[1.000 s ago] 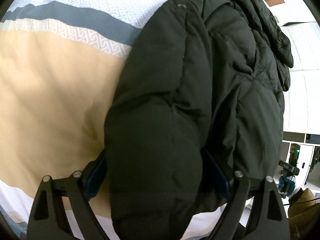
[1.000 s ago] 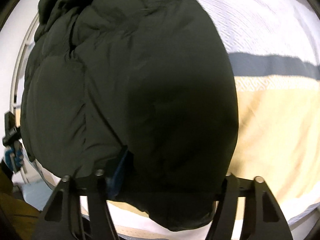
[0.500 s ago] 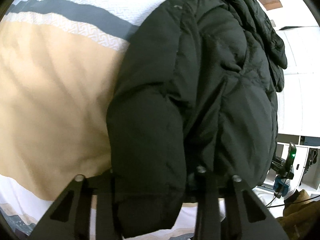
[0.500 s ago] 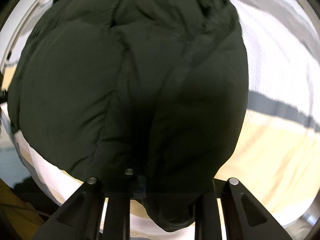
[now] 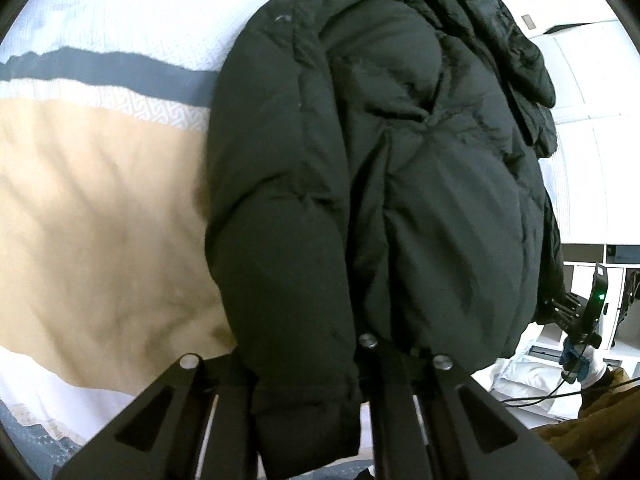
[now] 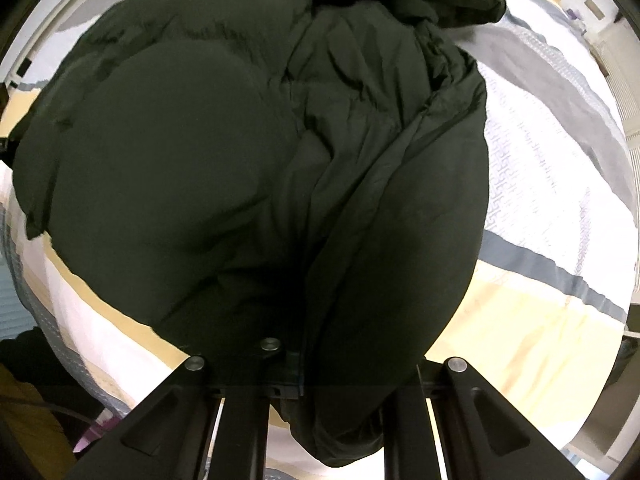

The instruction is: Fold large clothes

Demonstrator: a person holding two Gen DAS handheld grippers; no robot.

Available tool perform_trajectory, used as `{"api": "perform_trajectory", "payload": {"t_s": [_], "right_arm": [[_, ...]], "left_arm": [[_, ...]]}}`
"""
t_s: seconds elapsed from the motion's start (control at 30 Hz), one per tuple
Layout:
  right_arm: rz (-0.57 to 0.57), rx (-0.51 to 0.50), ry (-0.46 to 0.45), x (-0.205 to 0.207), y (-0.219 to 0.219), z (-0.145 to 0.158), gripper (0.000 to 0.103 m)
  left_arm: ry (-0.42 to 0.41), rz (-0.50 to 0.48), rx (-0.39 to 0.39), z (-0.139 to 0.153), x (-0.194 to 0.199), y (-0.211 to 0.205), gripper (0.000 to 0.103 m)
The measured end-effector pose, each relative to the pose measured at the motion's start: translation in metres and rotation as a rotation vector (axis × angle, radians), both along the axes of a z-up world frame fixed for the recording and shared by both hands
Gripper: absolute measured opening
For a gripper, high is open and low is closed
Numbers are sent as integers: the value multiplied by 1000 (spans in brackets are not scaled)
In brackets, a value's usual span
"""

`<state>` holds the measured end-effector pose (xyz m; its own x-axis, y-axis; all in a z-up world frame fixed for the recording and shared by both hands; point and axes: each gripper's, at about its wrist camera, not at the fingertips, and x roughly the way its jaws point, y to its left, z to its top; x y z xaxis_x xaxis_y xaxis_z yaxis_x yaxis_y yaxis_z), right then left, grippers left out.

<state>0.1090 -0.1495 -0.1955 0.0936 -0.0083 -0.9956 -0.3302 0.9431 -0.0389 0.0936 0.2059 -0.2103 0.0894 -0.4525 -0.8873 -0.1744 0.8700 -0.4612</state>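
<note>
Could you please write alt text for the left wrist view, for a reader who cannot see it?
The left tongs are shut on the near end of a puffy black jacket, which lies on a bedspread banded in white, grey and tan.

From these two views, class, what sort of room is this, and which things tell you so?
Probably a bedroom: a dark jacket lies on a bed with a striped duvet, and white cupboards stand beside it.

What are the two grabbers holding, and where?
Both the left gripper and the right gripper pinch the dark puffy jacket at its near bottom edge.
</note>
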Motion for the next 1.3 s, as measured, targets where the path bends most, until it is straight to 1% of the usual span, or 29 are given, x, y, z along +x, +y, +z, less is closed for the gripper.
{"api": "perform_trajectory", "payload": {"t_s": [0.07,0.1,0.2,0.27,0.3,0.37,0.4,0.47,0.5,0.57,0.63,0.7,0.77,0.8,0.9,1.0,1.03,1.1,1.17,1.27,1.3], "right_arm": [[-18,30,-4,5,-13,12,12],[-29,50,-7,10,-28,21,12],[-53,96,-18,13,-27,38,12],[-68,129,-26,17,-38,55,12],[-78,151,-31,16,-36,65,12],[-99,193,-38,32,-42,79,12],[-124,235,-46,43,-57,85,12],[-166,296,-62,54,-73,104,12],[-189,327,-72,43,-76,116,12],[-232,384,-94,53,-82,122,12],[-271,431,-127,67,-91,140,12],[-309,476,-159,82,-103,148,12],[-344,511,-184,100,-112,160,12],[-356,523,-196,110,-117,158,12],[-395,562,-237,140,-127,174,12],[-434,596,-281,178,-139,196,12],[-448,596,-293,190,-143,200,12],[-482,592,-316,220,-148,207,12],[-512,592,-328,249,-153,206,12],[-571,597,-324,287,-161,195,12],[-606,604,-313,306,-166,186,12]], "left_arm": [[-11,5,-10,7,3,2,9],[-17,7,-17,11,8,3,8],[-43,12,-39,25,14,-1,8],[-65,30,-67,35,16,-3,8],[-75,40,-80,40,16,1,8],[-113,73,-123,55,24,-1,8],[-131,89,-144,63,25,1,8],[-167,116,-178,76,31,4,8],[-189,131,-196,84,34,10,8],[-241,166,-233,101,46,13,8],[-285,187,-250,114,58,19,8],[-325,208,-259,126,71,23,8],[-369,233,-274,138,89,31,8],[-394,244,-281,145,100,33,8],[-475,270,-290,169,141,42,8],[-545,281,-276,191,182,50,8],[-568,290,-268,198,201,52,8],[-591,309,-260,205,232,56,8],[-598,328,-230,207,271,58,8],[-577,347,-198,197,316,56,8],[-561,347,-170,189,338,54,8]]}}
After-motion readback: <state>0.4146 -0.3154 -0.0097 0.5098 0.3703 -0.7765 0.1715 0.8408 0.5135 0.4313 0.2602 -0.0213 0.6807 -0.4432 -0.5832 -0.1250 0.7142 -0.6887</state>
